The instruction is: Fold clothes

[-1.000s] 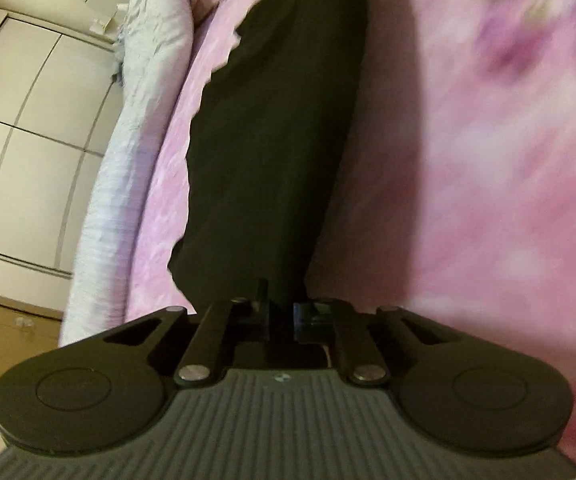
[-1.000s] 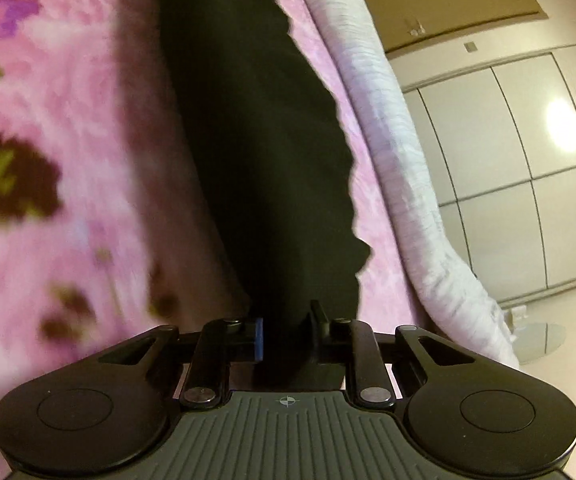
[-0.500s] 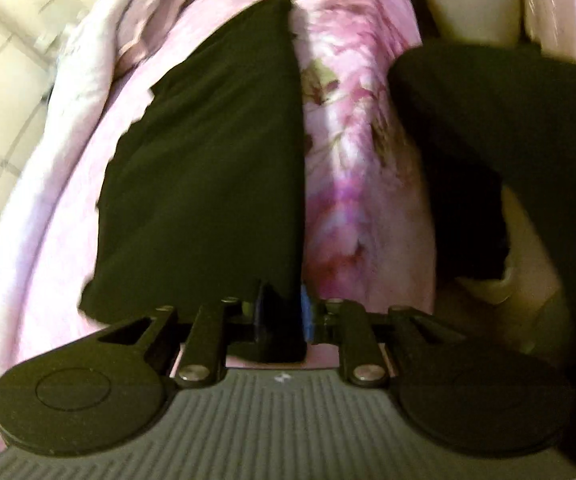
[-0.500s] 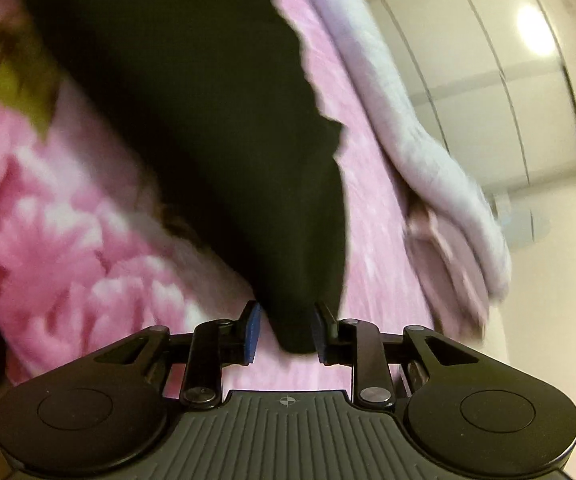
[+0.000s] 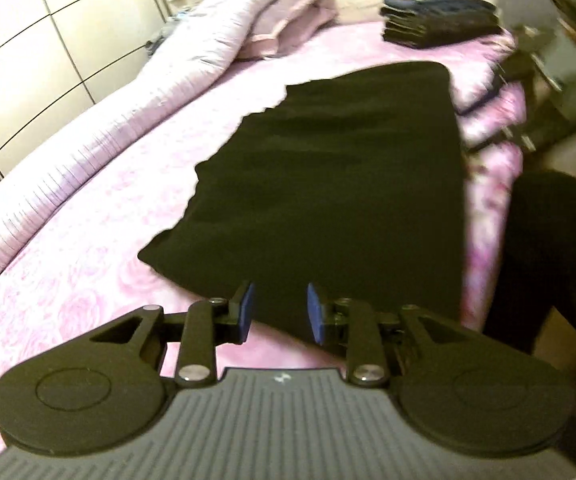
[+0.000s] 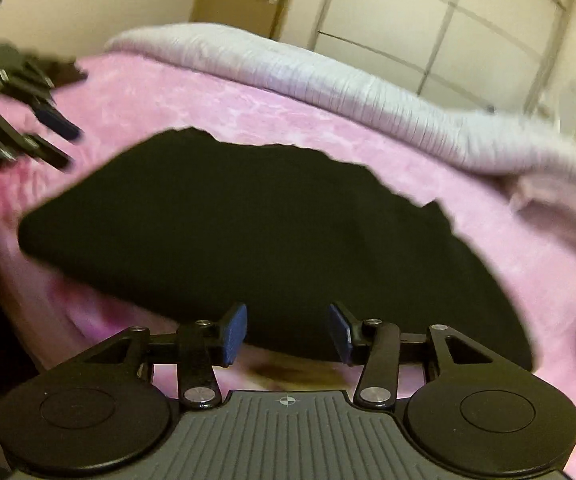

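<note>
Across the centre of the left wrist view, a black garment is laid flat on a pink floral blanket. At the lower edge, the left gripper is shown spread, nothing pinched between its blue pads. A stack of dark clothes is seen at upper right. In the right wrist view, the garment fills the middle; the right gripper is likewise spread, and the left gripper appears at upper left.
</note>
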